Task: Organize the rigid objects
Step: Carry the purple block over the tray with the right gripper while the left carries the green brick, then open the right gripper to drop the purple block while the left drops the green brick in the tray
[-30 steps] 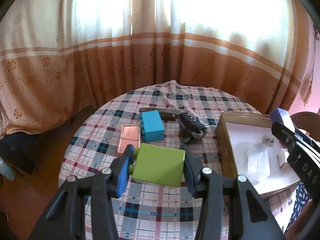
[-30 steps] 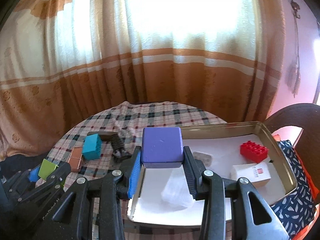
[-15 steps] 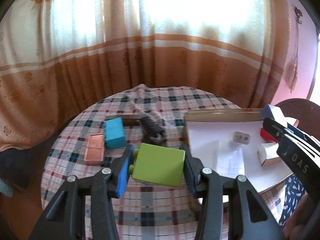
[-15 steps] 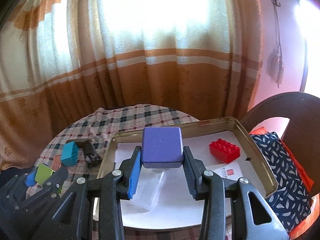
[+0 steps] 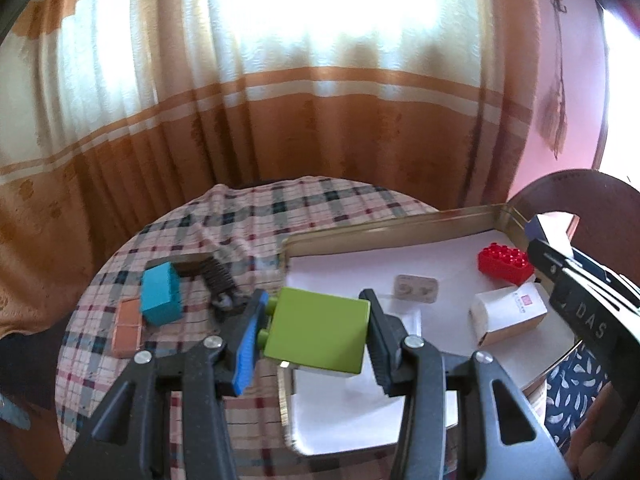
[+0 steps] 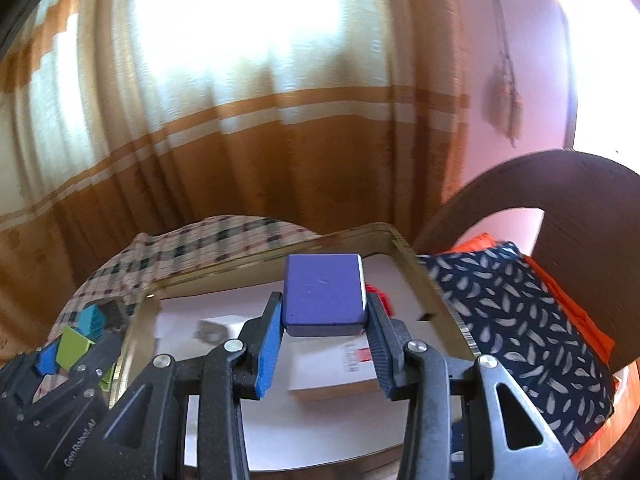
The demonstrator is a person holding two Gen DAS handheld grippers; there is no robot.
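The left gripper [image 5: 316, 334] has its fingers clenched on a lime-green plastic building block [image 5: 318, 334], carried in the air above the near left edge of a shallow gold metal tray [image 5: 384, 227] lined with white paper. The right gripper [image 6: 324, 320] has its fingers clamped on a purple square block [image 6: 324, 290], held over the tray's right part. Inside the tray lie a red studded plastic brick [image 5: 505, 263] near the far right corner, a small white cardboard box with a red mark [image 5: 508, 314] just in front of it, and a small pale flat piece with two round marks [image 5: 415, 288] toward the middle; the white box sits directly beneath the purple block in the right wrist view. Left of the tray, on the round worktop under a red, blue and cream checked cloth [image 5: 256, 216], rest a teal rectangular block [image 5: 161, 298], a flat copper-orange tile [image 5: 127, 330] touching its near side, and a dark coiled metal spring [image 5: 218, 276] beside a dark flat bar behind the teal block. Orange and cream striped curtains [image 5: 280, 100] glow with daylight behind the worktop. On the right a dark wooden chair back [image 6: 560, 200] curves around a navy cushion with white feather prints [image 6: 516, 320], edged in orange, against a pink wall.
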